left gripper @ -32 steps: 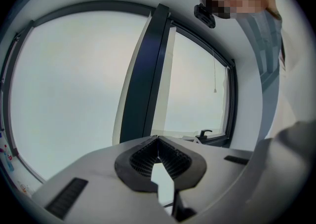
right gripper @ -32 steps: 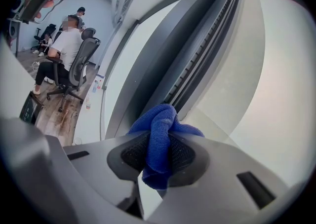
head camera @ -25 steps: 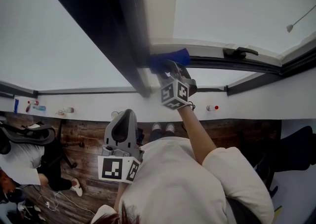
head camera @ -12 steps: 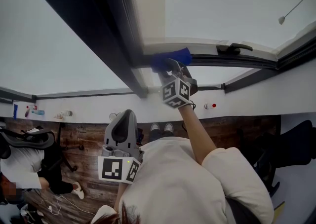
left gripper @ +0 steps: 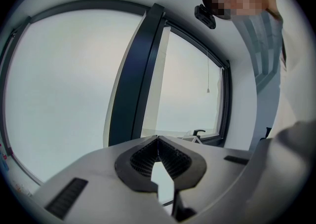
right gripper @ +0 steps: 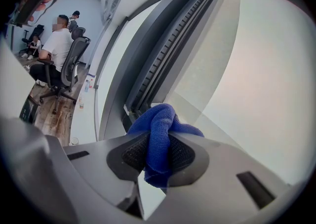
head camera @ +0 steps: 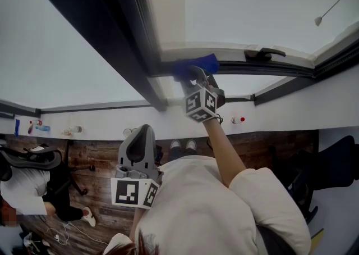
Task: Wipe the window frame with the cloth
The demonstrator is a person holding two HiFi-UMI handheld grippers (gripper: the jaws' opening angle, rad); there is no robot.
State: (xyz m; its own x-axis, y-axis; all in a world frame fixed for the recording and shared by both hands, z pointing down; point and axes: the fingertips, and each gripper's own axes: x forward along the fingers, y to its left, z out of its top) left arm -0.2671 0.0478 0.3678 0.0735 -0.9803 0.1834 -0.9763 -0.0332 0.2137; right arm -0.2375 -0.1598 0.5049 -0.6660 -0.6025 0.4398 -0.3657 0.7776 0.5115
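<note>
Cloth [right gripper: 158, 119] bunched between clenched jaws of right gripper [right gripper: 158, 141], pressed against window frame [head camera: 230, 55] beside dark mullion [head camera: 112, 29] for wiping pressure. Left gripper [left gripper: 158, 141] closed on nothing, parked low, clear.

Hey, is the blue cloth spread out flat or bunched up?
Bunched up: the blue cloth bulges in folds from the right gripper, whose jaws pinch it.

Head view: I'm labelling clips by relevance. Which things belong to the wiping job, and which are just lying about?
Job in hand:
blue cloth
right gripper, shut on it
window frame

Lying about:
left gripper, shut, empty, held low
window handle
office chair
small ledge items
</note>
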